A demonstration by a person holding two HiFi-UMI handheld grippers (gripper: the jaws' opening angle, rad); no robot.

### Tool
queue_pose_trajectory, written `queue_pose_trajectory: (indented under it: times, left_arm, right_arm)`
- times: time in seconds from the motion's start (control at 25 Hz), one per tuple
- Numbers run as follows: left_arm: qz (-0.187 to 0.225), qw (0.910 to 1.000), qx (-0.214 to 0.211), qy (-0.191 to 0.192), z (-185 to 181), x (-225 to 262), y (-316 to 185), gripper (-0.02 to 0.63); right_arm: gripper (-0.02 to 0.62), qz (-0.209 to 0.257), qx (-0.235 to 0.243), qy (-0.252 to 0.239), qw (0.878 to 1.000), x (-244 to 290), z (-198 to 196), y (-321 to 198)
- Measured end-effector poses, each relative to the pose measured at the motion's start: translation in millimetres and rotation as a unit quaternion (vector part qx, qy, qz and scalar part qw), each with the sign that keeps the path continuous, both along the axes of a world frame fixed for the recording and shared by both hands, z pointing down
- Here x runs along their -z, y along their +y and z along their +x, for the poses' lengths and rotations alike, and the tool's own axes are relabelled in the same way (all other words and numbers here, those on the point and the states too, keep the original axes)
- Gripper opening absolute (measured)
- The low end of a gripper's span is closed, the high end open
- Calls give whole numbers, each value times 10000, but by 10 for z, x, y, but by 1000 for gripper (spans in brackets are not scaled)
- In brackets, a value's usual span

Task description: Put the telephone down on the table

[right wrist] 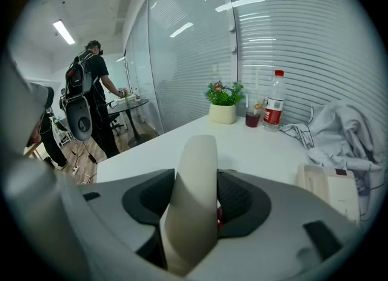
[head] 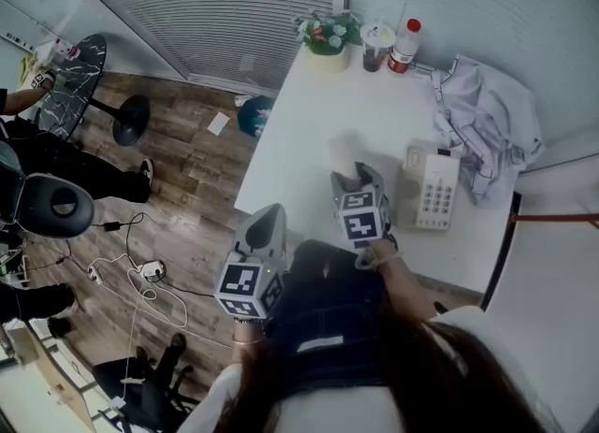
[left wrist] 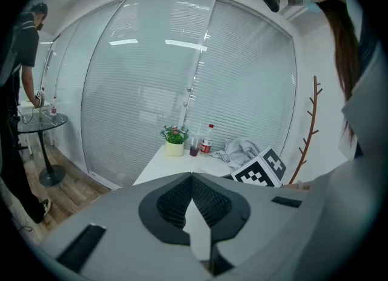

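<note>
the right gripper has its jaws spread wide and clamped on the cream handset, which stands up between the pads, its upper end curving away from the camera. in the head view it sits over the near part of the white table, with the base just beside it at 3 o'clock. the cradle on the base looks vacant, so the handset is off the base and in the grip. i cannot tell whether its lower end touches the tabletop; it seems to hang a little above it, with a soft shadow beneath.

the left gripper has its jaws pressed together with nothing between them. it hangs off the near table edge, at 7 o'clock of the right one, taking no part.

at 12 o'clock along the far edge stand a plant, a cup and a bottle; a crumpled cloth lies at 1 o'clock of the base.

as a judgement: the lift is done, the setting-down is not. left to do is lowering the handset onto the bare stretch of table at 9 o'clock of the base, laying it flat, then letting the jaws go.
</note>
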State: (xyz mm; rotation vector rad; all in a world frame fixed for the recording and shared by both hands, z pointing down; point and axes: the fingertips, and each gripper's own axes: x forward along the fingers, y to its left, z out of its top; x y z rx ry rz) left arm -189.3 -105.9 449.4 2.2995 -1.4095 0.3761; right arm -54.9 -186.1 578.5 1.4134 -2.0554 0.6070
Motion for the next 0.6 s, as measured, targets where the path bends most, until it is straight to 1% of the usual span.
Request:
queue_pose_trajectory:
  times: [0.48, 0.6]
  left_arm:
    - [-117, 9998, 122, -62, -58, -27, 56, -3]
    - [-70, 9998, 141, -140, -101, -21, 59, -3]
  right_arm:
    - [218, -142, 386, -98, 9991, -87, -243, 36]
    - [218, -171, 467, -126, 9987, -106, -310, 42]
